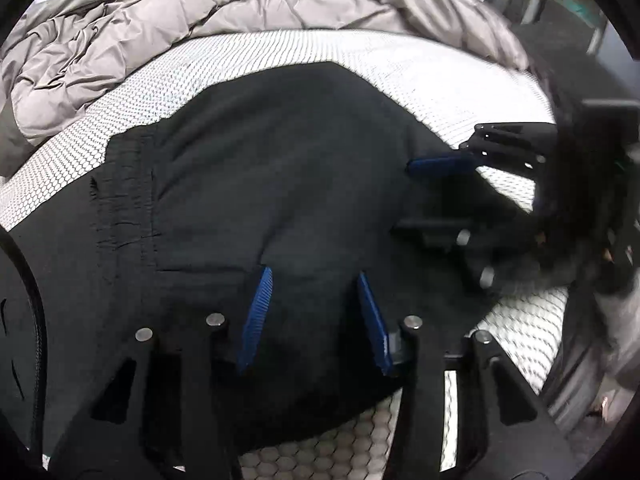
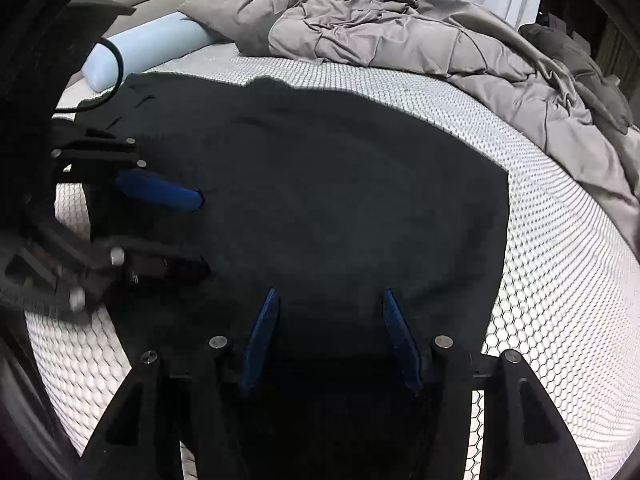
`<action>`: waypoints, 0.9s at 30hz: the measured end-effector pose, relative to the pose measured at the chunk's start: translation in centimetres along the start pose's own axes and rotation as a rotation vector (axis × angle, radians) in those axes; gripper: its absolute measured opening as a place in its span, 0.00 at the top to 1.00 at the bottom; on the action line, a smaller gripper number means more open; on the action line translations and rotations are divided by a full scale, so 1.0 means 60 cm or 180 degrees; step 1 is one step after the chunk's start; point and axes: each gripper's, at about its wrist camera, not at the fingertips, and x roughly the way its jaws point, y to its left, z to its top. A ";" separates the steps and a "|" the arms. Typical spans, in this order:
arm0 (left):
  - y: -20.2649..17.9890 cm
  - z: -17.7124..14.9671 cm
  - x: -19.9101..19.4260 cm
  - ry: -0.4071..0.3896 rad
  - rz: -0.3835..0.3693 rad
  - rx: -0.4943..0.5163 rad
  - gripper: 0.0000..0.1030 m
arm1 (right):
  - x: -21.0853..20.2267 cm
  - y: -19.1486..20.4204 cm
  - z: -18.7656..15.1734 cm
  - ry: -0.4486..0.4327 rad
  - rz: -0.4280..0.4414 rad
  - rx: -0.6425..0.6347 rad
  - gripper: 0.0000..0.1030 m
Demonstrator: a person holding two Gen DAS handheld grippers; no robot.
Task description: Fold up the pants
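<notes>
The left gripper [image 1: 314, 276], low in the frame of its own view, has its 2 blue pads [image 1: 256, 316] spread apart over the black pants [image 1: 280, 160], released, nothing pinched. The right gripper [image 2: 330, 294] stands likewise, jaws parted above the same cloth. The pants lie spread across the middle of the honeycomb-patterned mattress [image 2: 560, 280]. A rumpled grey duvet [image 2: 400, 28] fills the upper frame, a pale blue bolster [image 2: 156, 44] the upper left.

Pants [image 2: 320, 184] spread flat on mattress [image 2: 560, 280]. Rumpled duvet [image 2: 400, 24] behind, bolster [image 2: 152, 48] at far left. Left gripper [image 1: 314, 280] and right gripper [image 2: 330, 300] side by side over near edge, seemingly clear of cloth.
</notes>
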 end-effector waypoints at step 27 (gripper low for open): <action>0.010 -0.042 -0.104 -0.0138 -0.0073 0.0017 0.54 | -0.073 -0.063 -0.047 -0.0229 0.0205 0.0028 0.39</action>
